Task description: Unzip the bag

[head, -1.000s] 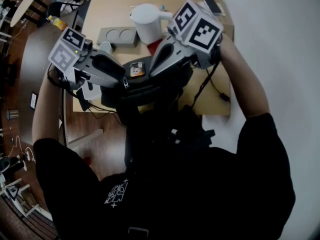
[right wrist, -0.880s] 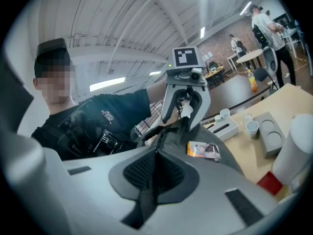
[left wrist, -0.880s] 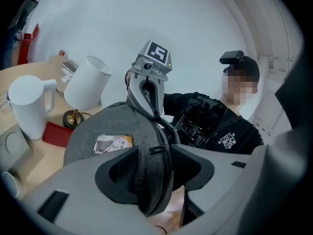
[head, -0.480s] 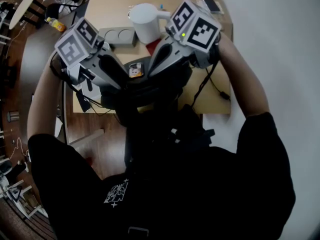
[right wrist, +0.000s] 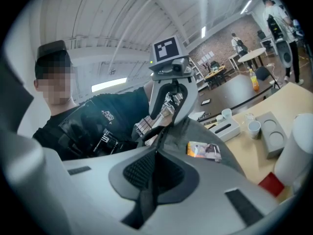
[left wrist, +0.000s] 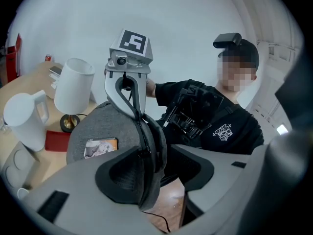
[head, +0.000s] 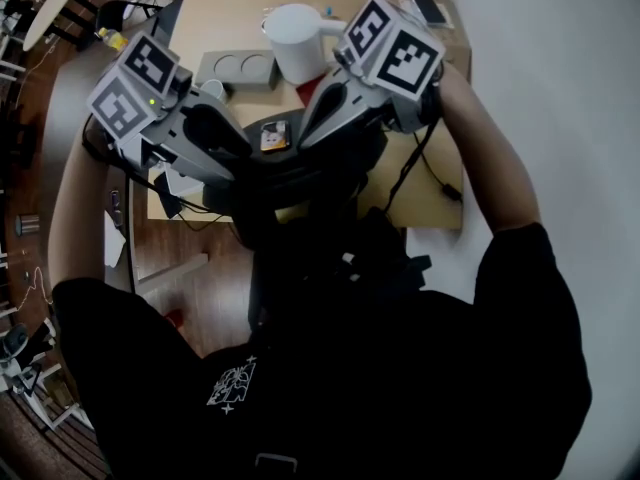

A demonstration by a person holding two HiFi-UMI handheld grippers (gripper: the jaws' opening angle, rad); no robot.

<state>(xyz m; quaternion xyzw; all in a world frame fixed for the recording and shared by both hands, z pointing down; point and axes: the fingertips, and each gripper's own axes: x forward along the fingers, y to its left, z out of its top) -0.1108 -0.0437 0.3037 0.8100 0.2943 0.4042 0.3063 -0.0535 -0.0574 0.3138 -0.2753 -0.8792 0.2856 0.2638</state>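
A dark grey bag (head: 300, 173) with a small picture patch (head: 272, 138) stands at the near edge of the wooden table (head: 215, 13), against the person's chest. My left gripper (head: 240, 160) reaches in from the left. In the left gripper view the bag's thick zip rim (left wrist: 149, 175) runs between the pads of the left gripper (left wrist: 154, 173). My right gripper (head: 302, 143) comes from the right, shut on a thin dark strip of the bag's top seam (right wrist: 149, 190); whether that strip is the zip pull I cannot tell. The two grippers' tips sit close together on the bag's top.
Behind the bag stand a white jug (head: 295, 43), a grey two-hole tray (head: 238, 71), a paper cup (head: 210, 93) and a red item (head: 308, 90). A phone (head: 425, 8) lies at the far right corner. A black cable (head: 420, 173) trails over the table's right side.
My left gripper swung up and right, then back left, still at the bag's top. The right gripper and the bag have hardly moved.
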